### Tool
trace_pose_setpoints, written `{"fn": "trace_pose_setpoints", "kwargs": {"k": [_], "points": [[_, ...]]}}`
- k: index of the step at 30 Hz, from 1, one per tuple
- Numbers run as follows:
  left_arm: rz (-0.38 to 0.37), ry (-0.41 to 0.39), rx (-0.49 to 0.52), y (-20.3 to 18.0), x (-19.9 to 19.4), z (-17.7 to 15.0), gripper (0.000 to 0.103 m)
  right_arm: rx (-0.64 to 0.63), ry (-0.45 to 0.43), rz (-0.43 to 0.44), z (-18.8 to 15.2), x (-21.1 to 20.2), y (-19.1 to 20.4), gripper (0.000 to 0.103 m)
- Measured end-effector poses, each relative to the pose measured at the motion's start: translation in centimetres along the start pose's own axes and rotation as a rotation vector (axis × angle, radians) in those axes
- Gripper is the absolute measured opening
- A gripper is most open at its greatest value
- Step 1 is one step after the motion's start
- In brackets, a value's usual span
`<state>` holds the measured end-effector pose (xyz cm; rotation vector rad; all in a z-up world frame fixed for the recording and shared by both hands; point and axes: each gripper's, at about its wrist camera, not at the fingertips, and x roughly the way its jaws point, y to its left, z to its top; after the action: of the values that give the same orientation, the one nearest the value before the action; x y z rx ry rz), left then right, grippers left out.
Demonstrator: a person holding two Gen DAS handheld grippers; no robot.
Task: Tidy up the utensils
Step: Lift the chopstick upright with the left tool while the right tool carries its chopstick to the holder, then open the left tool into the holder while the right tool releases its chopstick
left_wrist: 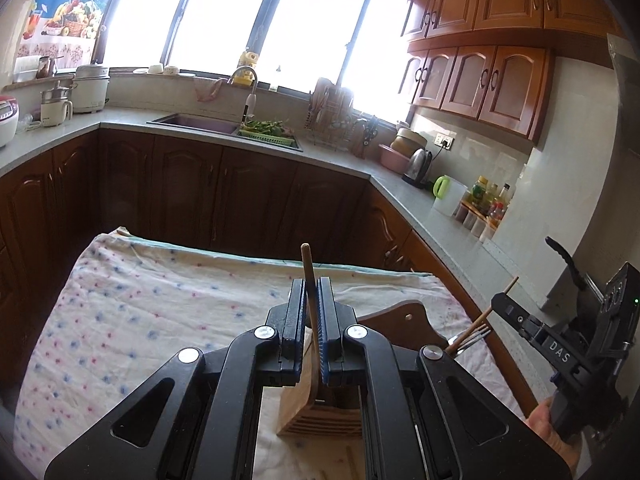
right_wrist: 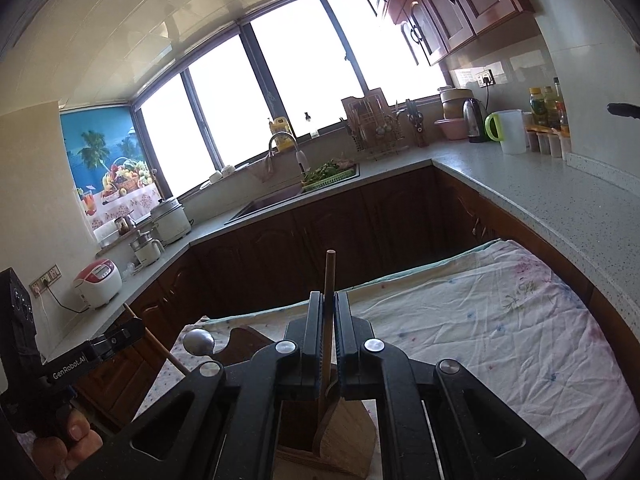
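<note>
Black plastic makes up the left gripper (left_wrist: 313,292) in the left wrist view, its blue-ribbed pads pressed onto a thin brown wooden chopstick (left_wrist: 309,276) that stands nearly upright between them. Below the fingers sits a pale slotted wooden utensil holder (left_wrist: 320,420) on a white cloth dotted with blue and pink (left_wrist: 160,300). At the far right the other tool shows side-on, white letters "DAS" on its black body, with a second wooden stick by its tip; a metal fork's tines (left_wrist: 476,336) poke up beside a dark brown wooden board with a hanging hole (left_wrist: 404,320).

From the right wrist view, the right gripper (right_wrist: 329,312) pinches a straight wooden chopstick (right_wrist: 330,276) with both pads tight on it, above the same light wooden holder (right_wrist: 344,440). At the left edge a hand (right_wrist: 68,440) grips the left tool, printed "GenRobot.AI", which clamps its own stick. A rounded metal spoon bowl (right_wrist: 199,342) lies next to the dark board. Speckled grey stone countertop (right_wrist: 540,196) runs behind.
</note>
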<state>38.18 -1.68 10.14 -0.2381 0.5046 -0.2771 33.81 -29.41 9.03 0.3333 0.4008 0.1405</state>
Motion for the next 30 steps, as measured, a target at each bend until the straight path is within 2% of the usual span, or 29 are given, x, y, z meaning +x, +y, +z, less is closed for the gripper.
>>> {"fn": "trace_pose_setpoints", "kwargs": {"k": [12,16,17,18,19,21,24,25,27,30], "points": [[0.001,0.024,0.007,-0.1,0.6,0.4,0.005,0.01,0.029,0.0,0.4,0.4,-0.2,0.006],[0.0,0.041,0.012,-0.1,0.7,0.5,0.008,0.03,0.051,0.007,0.5,0.6,-0.5,0.012],[-0.01,0.048,0.011,-0.1,0.7,0.5,0.009,0.035,0.053,0.011,0.5,0.6,-0.6,0.017],[-0.015,0.05,0.01,-0.1,0.6,0.5,0.016,0.04,0.05,0.014,0.5,0.4,-0.7,0.022],[-0.012,0.048,0.009,0.0,0.5,0.5,0.03,0.044,0.045,0.018,0.5,0.1,-0.7,0.025],[0.003,0.03,0.005,0.1,0.0,0.5,0.048,0.057,0.031,0.025,0.6,-0.5,-0.9,0.042],[0.004,0.028,-0.008,0.4,-0.6,0.4,0.051,0.082,0.017,0.042,0.7,-1.4,-1.1,0.059],[0.007,0.032,-0.016,0.6,-0.8,0.4,0.058,0.089,0.012,0.049,0.7,-1.8,-1.2,0.063],[0.018,0.032,-0.036,1.0,-1.4,0.0,0.075,0.096,-0.002,0.055,0.6,-2.7,-1.3,0.085],[0.038,0.03,-0.046,1.5,-2.4,-0.9,0.079,0.092,-0.012,0.059,0.0,-4.0,-1.4,0.089]]}}
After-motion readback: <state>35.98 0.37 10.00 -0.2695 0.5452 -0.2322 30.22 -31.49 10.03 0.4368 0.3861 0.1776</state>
